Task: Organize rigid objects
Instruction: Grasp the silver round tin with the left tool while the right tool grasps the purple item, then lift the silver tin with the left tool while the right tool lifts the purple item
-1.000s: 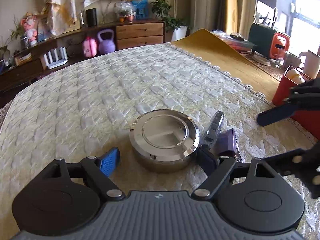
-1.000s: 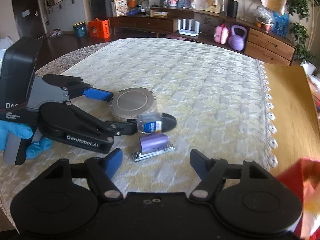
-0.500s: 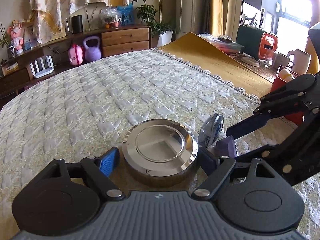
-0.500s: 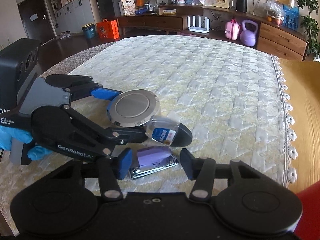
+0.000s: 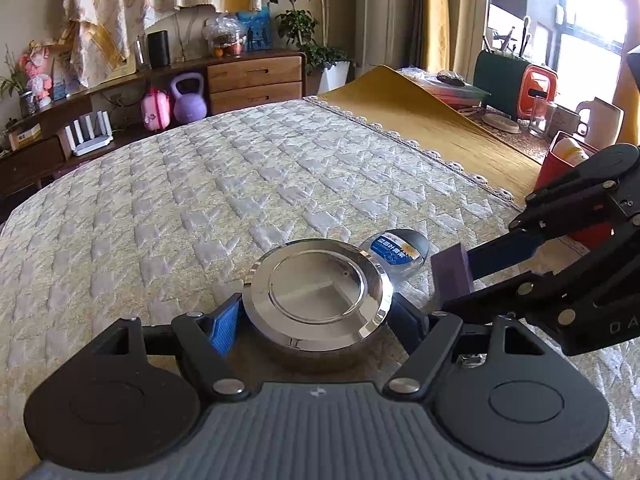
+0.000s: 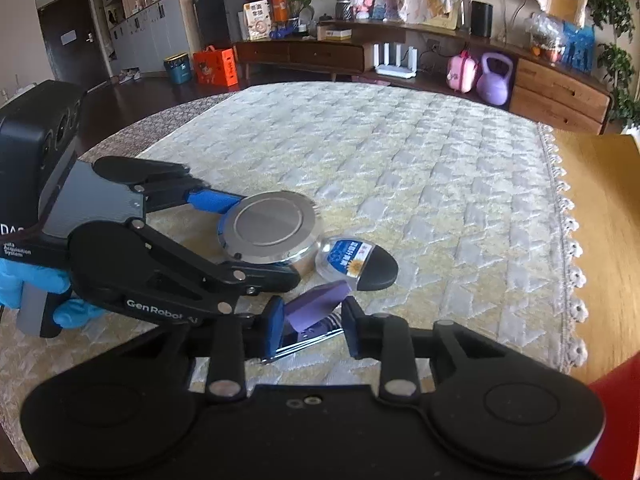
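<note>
We see the left tongs closed to the width of the round steel tin, one blue pad at its left wall and the dark finger at its right wall, both appearing to touch; the tin sits near the close edge of the quilted table cover. In the right wrist view the same tin lies left of centre, with the left tongs reaching in from the left, held by a blue-gloved hand. Just right of the tin, touching or nearly touching its rim, lies a small clear round container with a blue label and black cap. The right tongs are narrowed on the purple block, which is tilted with its far end up; a chromed metal piece shows beneath it, and we cannot tell whether that piece is clear of the cover. The two tongs stand close beside each other, so the near strip is crowded. The far and left spread of the cover is open surface. The lace fringe marks the cover's right edge, with bare wooden table beyond. A red box stands at the right.
</note>
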`<action>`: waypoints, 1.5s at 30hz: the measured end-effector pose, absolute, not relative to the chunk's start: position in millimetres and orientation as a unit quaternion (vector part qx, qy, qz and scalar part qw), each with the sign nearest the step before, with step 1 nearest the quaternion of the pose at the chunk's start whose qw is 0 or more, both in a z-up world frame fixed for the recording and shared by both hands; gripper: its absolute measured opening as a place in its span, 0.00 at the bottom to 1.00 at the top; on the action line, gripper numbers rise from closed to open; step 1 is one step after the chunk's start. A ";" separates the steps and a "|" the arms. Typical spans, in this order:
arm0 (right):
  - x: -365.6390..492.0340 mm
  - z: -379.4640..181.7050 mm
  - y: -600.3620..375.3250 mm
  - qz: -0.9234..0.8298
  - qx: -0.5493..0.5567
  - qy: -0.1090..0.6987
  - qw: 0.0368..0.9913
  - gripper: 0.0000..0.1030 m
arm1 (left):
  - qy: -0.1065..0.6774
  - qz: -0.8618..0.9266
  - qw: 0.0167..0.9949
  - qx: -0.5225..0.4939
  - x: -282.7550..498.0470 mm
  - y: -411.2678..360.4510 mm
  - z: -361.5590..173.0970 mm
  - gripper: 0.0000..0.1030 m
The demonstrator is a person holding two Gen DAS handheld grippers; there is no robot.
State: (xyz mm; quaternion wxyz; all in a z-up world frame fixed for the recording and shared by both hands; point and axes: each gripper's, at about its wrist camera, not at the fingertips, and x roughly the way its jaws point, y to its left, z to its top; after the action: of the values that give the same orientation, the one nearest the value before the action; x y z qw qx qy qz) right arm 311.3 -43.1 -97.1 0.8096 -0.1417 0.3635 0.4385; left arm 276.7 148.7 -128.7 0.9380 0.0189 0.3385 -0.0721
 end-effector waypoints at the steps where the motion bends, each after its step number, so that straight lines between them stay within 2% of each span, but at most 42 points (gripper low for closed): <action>1: 309.6 -95.9 -44.8 0.438 -0.139 0.362 0.811 0.29 | 0.339 -0.070 0.938 0.014 274.8 149.0 -127.5 0.74; 15: 270.2 -68.7 -82.7 0.418 -0.127 0.348 0.830 0.25 | 0.341 -0.050 0.938 -0.021 227.3 127.6 -93.6 0.74; 26: 246.7 -95.9 -102.6 0.401 -0.128 0.387 0.821 0.27 | 0.359 -0.039 0.932 -0.039 199.0 123.7 -102.6 0.74; 31: 242.7 -94.9 -98.7 0.410 -0.117 0.390 0.816 0.34 | 0.359 -0.033 0.932 -0.042 195.6 127.7 -101.8 0.74; 32: 241.8 -94.3 -98.3 0.412 -0.113 0.393 0.814 0.38 | 0.360 -0.032 0.932 -0.043 195.1 128.8 -102.2 0.74; 34: 237.6 -95.0 -97.9 0.415 -0.112 0.391 0.814 0.54 | 0.360 -0.031 0.931 -0.045 194.5 129.9 -103.6 0.74; 35: 234.6 -95.4 -98.1 0.416 -0.110 0.388 0.815 0.65 | 0.361 -0.029 0.931 -0.045 194.3 130.1 -104.4 0.74; 36: 232.6 -95.8 -97.8 0.418 -0.109 0.386 0.815 0.66 | 0.362 -0.028 0.931 -0.046 193.6 130.0 -105.6 0.74; 38: 229.1 -98.6 -94.6 0.414 -0.116 0.385 0.817 0.64 | 0.363 -0.028 0.930 -0.046 192.5 129.8 -107.5 0.74; 45: 219.9 -105.5 -82.7 0.402 -0.128 0.390 0.818 0.42 | 0.367 -0.025 0.929 -0.043 191.5 129.5 -112.5 0.74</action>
State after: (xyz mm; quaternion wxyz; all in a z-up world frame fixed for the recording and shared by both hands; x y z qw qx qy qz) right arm 219.9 -82.7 -105.5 0.8183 -0.1280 0.3900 0.4024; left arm 191.5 129.5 -112.5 0.9288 -0.0431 0.3673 -0.0249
